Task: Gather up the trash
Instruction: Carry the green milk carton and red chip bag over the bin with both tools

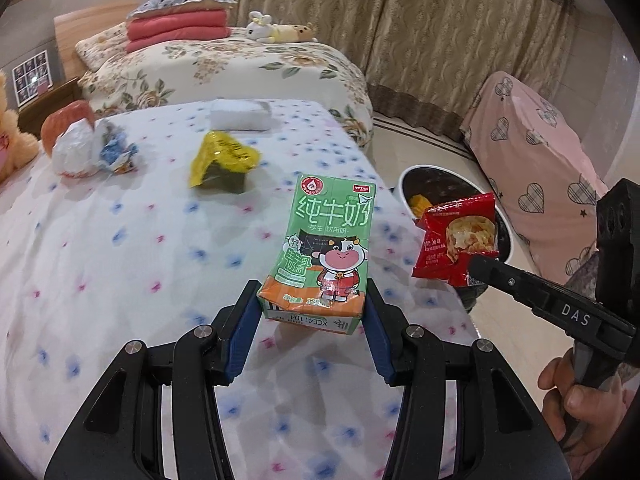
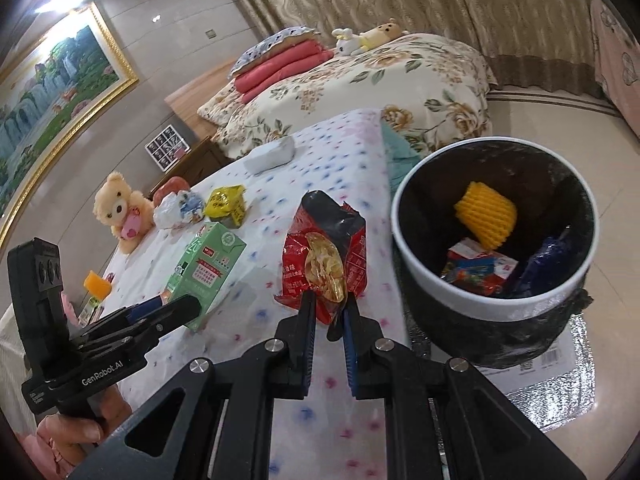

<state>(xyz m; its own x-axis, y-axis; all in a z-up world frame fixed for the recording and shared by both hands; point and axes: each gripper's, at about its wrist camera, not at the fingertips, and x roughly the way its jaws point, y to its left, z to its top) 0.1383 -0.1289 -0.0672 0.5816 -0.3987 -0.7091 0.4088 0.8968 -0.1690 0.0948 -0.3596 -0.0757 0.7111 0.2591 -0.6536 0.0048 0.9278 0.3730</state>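
- Left hand-held gripper (image 1: 310, 306) clamped on the base of a green milk carton (image 1: 326, 246), held upright above the bed (image 1: 120, 240).
- Right hand-held gripper (image 2: 329, 312) pinched on the lower edge of a red snack bag (image 2: 326, 256), hanging just short of the bin (image 2: 496, 304).
- Bin on the floor beside the bed, already holding a yellow foam net (image 2: 486, 216) and wrappers.
- Risk: thin edge grip on the bag, likely to slip and land on the bed or floor before the rim.
- Risk: carton gripped low, could tip out if swung fast.
- Still on the bed: yellow wrapper (image 1: 224, 160), crumpled white bag (image 1: 80, 148).
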